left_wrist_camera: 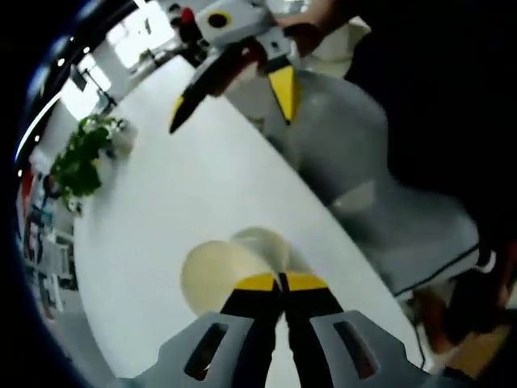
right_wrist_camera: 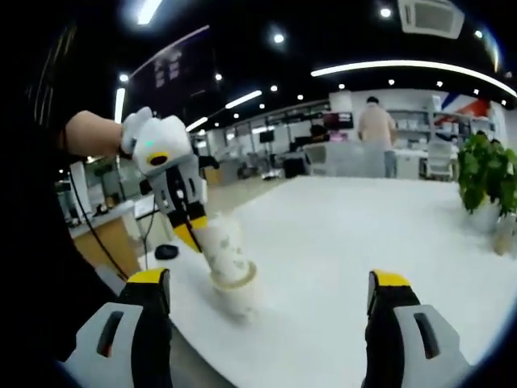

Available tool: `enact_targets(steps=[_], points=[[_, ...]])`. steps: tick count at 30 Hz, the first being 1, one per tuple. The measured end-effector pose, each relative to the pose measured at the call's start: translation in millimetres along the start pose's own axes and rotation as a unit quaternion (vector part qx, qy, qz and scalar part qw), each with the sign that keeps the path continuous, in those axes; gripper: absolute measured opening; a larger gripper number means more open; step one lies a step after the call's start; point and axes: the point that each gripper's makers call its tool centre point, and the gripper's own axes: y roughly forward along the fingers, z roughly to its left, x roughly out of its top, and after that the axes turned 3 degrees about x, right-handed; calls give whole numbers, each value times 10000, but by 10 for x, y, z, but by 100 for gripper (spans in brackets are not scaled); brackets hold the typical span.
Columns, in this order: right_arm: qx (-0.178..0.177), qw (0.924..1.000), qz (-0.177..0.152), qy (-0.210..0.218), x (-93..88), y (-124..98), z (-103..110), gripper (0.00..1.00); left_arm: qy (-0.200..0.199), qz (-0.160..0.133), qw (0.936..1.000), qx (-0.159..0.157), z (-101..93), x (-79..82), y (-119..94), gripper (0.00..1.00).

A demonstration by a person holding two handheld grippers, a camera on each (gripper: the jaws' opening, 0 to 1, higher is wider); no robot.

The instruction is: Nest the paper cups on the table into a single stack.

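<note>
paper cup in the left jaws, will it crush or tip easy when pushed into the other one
Probably crushable: the paper cup looks thin-walled where the left gripper pinches it. Likely light, so the lower cup may slide or tip on the smooth table.

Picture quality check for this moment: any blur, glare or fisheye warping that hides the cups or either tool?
Left gripper view: soft focus overall; the paper cup at the left tool is a pale blur, window glare top left. Right gripper view: sharper; the cups smear slightly, ceiling lights streak, the table edge bends; the right tool stands open.
</note>
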Motion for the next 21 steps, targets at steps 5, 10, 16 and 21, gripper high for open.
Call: enact_targets(steps=[5, 10, 16, 21], points=[[-2, 9999, -65, 109, 16, 2, -21, 100, 132, 168, 9998, -51, 33, -24, 73, 0], [23, 9999, -45, 89, 25, 23, -12, 100, 217, 295, 9991, -205, 17, -37, 149, 0], [33, 9999, -30, 126, 15, 24, -2, 100, 380, 331, 9982, -327, -3, -14, 204, 1], [38, 9999, -60, 154, 18, 28, 14, 100, 311, 385, 9979, -411, -16, -52, 260, 3]])
